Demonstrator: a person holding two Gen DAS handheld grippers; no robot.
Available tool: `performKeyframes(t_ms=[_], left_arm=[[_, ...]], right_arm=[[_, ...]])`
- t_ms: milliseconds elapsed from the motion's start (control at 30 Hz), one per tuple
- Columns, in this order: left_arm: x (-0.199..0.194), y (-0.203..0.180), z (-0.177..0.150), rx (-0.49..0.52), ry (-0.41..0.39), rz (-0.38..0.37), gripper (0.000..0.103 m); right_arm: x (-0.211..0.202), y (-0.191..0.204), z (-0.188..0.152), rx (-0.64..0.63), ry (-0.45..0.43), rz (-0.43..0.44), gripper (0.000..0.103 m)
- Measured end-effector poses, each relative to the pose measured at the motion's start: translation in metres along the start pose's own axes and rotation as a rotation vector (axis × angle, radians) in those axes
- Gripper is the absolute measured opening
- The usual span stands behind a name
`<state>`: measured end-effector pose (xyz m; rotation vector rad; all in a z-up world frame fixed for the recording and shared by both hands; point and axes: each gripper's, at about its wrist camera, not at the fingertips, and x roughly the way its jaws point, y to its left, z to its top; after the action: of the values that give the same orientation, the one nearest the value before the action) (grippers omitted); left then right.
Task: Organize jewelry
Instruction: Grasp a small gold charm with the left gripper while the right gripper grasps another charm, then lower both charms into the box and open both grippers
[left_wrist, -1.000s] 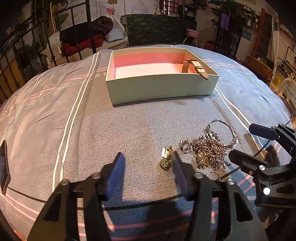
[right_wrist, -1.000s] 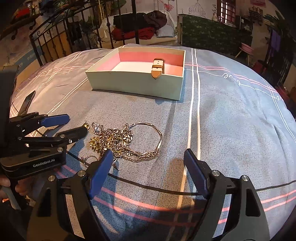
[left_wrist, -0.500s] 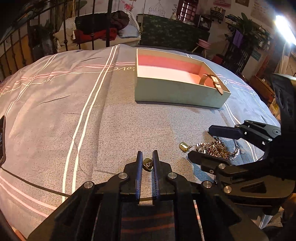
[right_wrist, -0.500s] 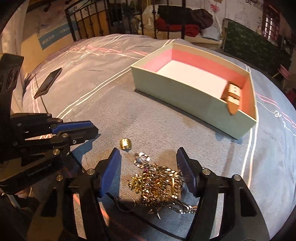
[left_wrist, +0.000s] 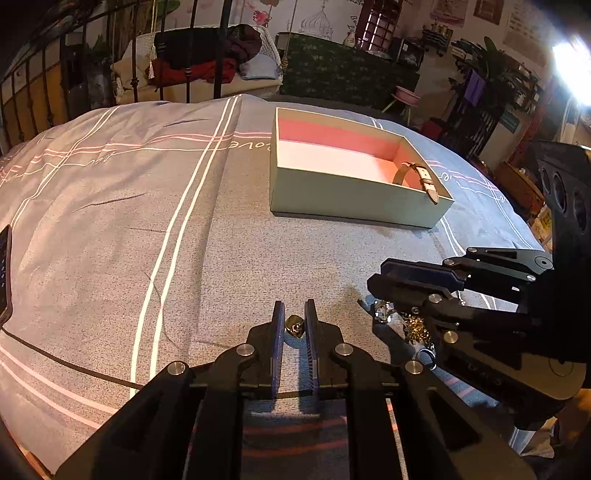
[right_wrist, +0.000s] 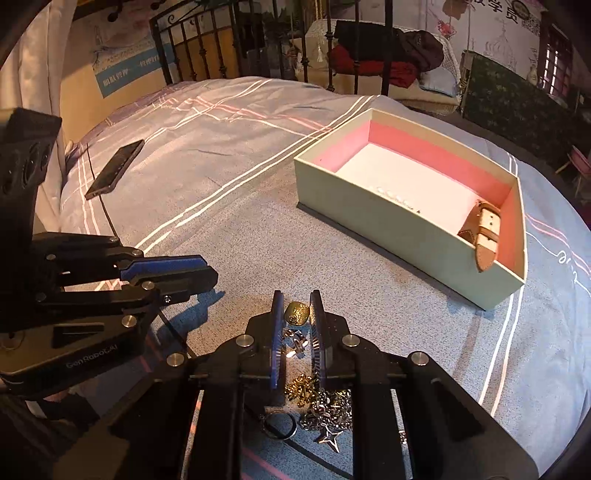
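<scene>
A small gold heart-shaped charm (left_wrist: 294, 327) was pinched between the nearly closed pads of the left gripper (left_wrist: 294, 325), just above the grey striped bedspread (left_wrist: 147, 221). The right gripper (right_wrist: 297, 317) had just been closing, and a small ridged gold ring (right_wrist: 297, 313) was caught between its narrowed fingertips, with the tangled heap of gold and silver chains (right_wrist: 317, 397) lying beneath it. The pale green cardboard box with a pink lining (right_wrist: 369, 206) was seen further back, a tan leather strap (right_wrist: 484, 236) resting inside against its wall.
</scene>
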<state>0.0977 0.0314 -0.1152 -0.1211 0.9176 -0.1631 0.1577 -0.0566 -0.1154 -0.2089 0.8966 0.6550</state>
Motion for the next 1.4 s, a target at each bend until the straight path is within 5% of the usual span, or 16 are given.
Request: performKeyframes(t_ms=[600,1033,1400], left_arm=[[0.007,-0.022,0.027,0.056,-0.029,-0.021,0.011],[0.001,-0.045,0.142,0.097,-0.163,-0.035,0.011],[0.042,-0.053,0.184,0.052,-0.088,-0.009,0.011]], right_arm=[[-0.022,-0.027,-0.007,0.076,-0.033,-0.047,0.015],[-0.049,-0.065,0.071,0.090,-0.204,-0.188,0.015],[-0.025,-0.108,0.100,0.178,-0.168,-0.250,0.015]])
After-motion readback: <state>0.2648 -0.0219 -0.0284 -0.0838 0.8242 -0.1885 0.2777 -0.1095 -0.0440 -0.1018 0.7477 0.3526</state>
